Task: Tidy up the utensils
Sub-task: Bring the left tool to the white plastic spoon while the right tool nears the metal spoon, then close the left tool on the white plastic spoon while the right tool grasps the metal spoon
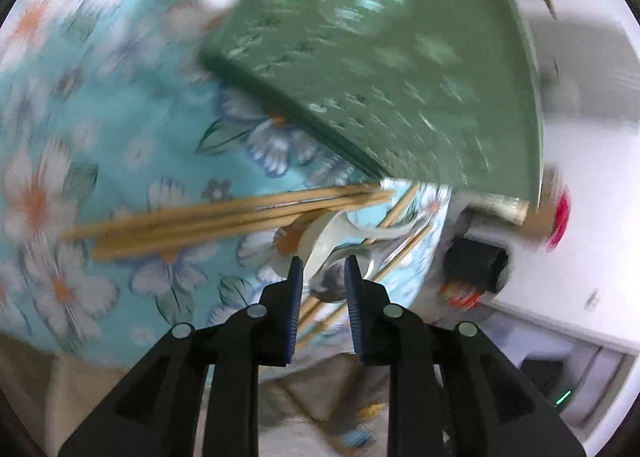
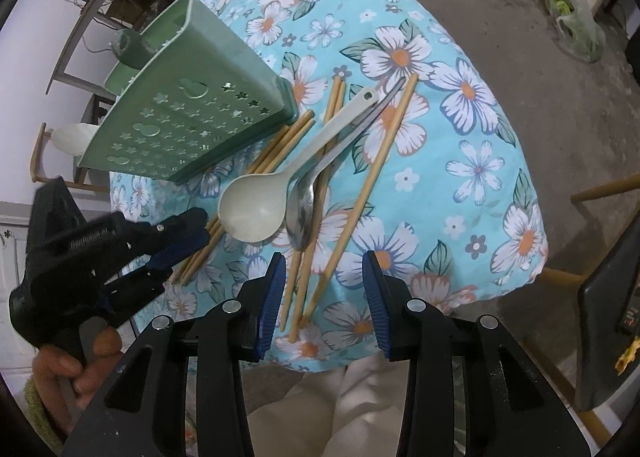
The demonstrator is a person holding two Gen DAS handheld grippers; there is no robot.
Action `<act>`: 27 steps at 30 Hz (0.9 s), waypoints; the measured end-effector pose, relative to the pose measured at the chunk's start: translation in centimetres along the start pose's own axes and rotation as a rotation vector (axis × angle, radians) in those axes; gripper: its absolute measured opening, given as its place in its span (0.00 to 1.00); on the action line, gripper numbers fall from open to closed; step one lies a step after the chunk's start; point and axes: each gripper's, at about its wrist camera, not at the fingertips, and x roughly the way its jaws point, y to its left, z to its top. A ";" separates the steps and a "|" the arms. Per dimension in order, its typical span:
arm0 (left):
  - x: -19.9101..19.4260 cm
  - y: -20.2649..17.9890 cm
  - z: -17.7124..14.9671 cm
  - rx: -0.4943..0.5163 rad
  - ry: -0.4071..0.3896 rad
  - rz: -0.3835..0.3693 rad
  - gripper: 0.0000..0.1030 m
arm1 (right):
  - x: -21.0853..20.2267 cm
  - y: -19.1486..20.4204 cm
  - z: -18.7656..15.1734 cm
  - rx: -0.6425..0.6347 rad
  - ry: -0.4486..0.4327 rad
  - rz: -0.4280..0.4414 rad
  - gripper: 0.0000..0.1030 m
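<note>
Covering the table: floral cloth (image 2: 460,161). Green holder (image 2: 192,113) lies tipped on it, just left of the white spoon (image 2: 256,209). Chopsticks (image 2: 368,185) and metal spoon (image 2: 304,209) surround that spoon. Left gripper (image 2: 200,233) and right gripper (image 2: 324,257) both parted, empty.

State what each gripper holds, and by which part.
Nothing: the left gripper and the right gripper are open, with nothing between the pads.
</note>
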 end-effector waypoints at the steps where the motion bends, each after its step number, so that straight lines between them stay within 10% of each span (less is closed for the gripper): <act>1: 0.0 -0.6 -0.1 0.062 0.001 0.023 0.20 | 0.0 -0.1 0.0 0.001 0.002 -0.001 0.36; 11: 1.3 -2.9 -0.5 0.304 -0.030 0.181 0.19 | 1.0 -0.3 0.6 -0.012 0.025 -0.007 0.36; 27: 2.0 -2.4 0.2 0.345 -0.054 0.220 0.04 | 2.4 0.5 2.2 -0.041 0.021 0.086 0.32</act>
